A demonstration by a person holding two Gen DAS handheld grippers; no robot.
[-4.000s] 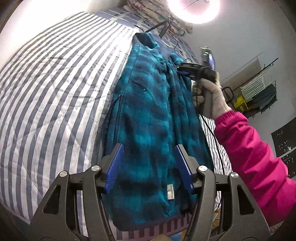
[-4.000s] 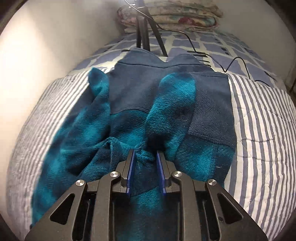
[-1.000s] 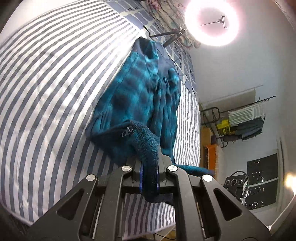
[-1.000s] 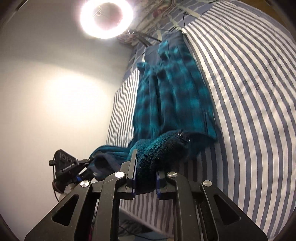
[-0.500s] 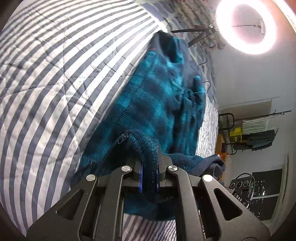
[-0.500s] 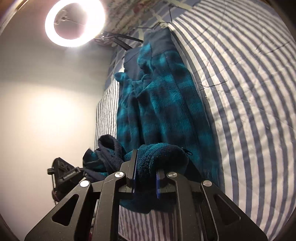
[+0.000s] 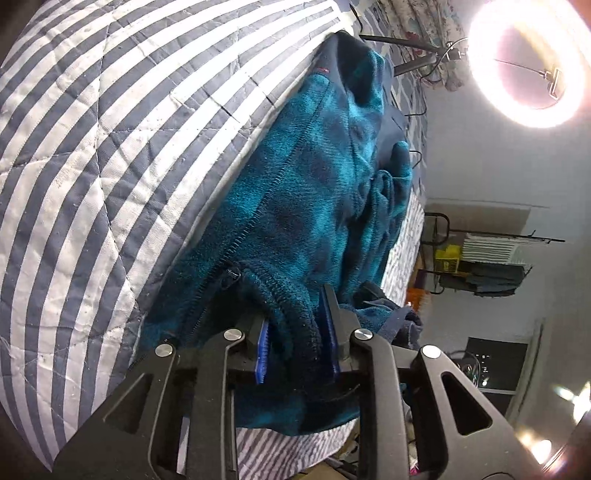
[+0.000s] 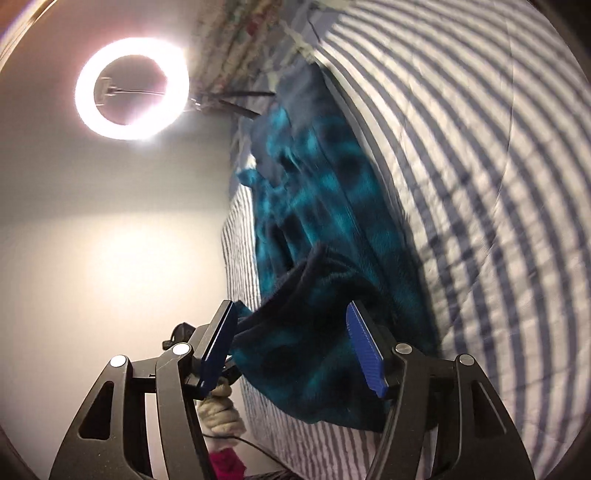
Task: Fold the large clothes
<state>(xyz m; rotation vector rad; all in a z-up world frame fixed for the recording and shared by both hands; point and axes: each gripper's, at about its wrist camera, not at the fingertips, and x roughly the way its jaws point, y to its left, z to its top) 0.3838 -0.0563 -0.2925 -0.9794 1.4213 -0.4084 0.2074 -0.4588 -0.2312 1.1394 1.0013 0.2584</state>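
A teal and navy plaid fleece jacket [image 7: 317,184] lies lengthwise on the striped quilt [image 7: 110,147], its zip running down the near side. Its bottom end is folded up over the body. My left gripper [image 7: 295,306] straddles the folded hem by the zip pull; its jaws are opening and the hem sits loosely between the blue pads. In the right wrist view the jacket [image 8: 317,192] is blurred. My right gripper [image 8: 289,304] has its jaws opening wide, with the other hem corner lying between them, untouched by the pads.
A lit ring light [image 7: 524,62] on a tripod stands at the head of the bed by folded floral bedding [image 7: 417,22]. A rack [image 7: 487,258] stands past the bed's edge. A gloved hand [image 8: 221,413] and pink sleeve [image 8: 225,465] show low in the right wrist view.
Both grippers carried the hem forward and down onto the jacket's body. Their jaws, shut on the hem before, now stand apart, the right far wider than the left.
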